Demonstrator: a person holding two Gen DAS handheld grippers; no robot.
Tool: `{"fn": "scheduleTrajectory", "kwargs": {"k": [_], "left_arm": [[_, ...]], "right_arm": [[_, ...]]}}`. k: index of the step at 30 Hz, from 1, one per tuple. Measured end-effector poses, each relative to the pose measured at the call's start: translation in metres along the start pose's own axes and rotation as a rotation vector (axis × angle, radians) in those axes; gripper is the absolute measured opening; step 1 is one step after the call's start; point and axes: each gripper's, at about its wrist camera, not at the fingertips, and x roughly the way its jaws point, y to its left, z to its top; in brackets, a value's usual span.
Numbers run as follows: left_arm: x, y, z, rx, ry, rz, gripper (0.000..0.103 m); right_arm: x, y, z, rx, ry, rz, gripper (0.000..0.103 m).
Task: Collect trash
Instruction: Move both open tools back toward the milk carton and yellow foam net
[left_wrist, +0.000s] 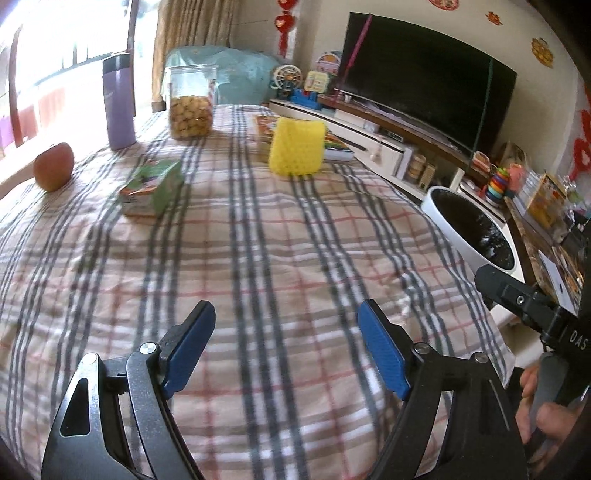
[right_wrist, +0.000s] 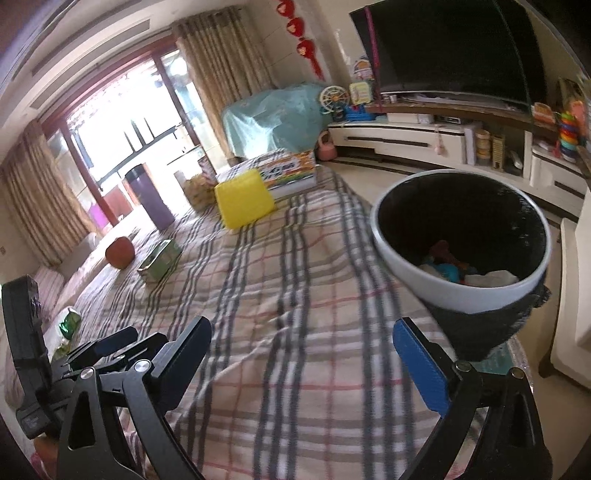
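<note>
Both hand-held grippers are hovering low over the plaid-covered surface (left_wrist: 258, 258), and both are standing wide apart with nothing between the blue pads. The left hand-held gripper (left_wrist: 286, 317) is pointing up the length of the cloth; the right hand-held gripper (right_wrist: 301, 332) is sitting just to its right, with the bin (right_wrist: 391, 243) close ahead on its right side, at the surface's edge. Some trash is already lying in the bin's bottom.

The likeliest piece left seems to be the green carton (left_wrist: 153, 188), lying on its side ahead and to the left of the left hand-held gripper, near the apple (left_wrist: 53, 166) and well apart from the bin. In the right view the carton (right_wrist: 160, 260) is lying far off to the left, its long axis running roughly away from the camera, angled toward the far side. So the left hand is looking nearer, and the reach would be going forward and leftward, with the pads closing across the carton's short sides. A small green crumpled wrapper (right_wrist: 69, 322) is also showing at the left edge of the right view, beside the left device.
</note>
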Motion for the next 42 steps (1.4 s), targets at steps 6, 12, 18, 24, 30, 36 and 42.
{"fn": "scheduleTrajectory", "kwargs": {"k": [6,12,18,24,30,36,42], "left_arm": [[-0.002,0.02,-0.002,-0.033,-0.001,0.028,0.083],[-0.001,0.035,-0.004,-0.062,0.011,0.053,0.084],[0.001,0.048,-0.001,-0.088,0.012,0.072,0.084],[0.006,0.057,0.003,-0.107,0.019,0.093,0.086],[0.013,0.067,0.005,-0.131,0.03,0.117,0.086],[0.02,0.078,0.012,-0.141,0.036,0.142,0.086],[0.029,0.088,0.021,-0.145,0.04,0.161,0.086]], "right_arm": [[0.013,0.015,0.0,-0.03,0.011,0.015,0.1],[0.027,0.025,-0.002,-0.06,0.024,0.025,0.1],[0.039,0.034,0.002,-0.088,0.032,0.038,0.1],[0.051,0.043,0.012,-0.106,0.035,0.062,0.1],[0.069,0.049,0.021,-0.118,0.061,0.073,0.1],[0.085,0.054,0.025,-0.122,0.091,0.078,0.1],[0.102,0.061,0.033,-0.129,0.111,0.087,0.1]]}}
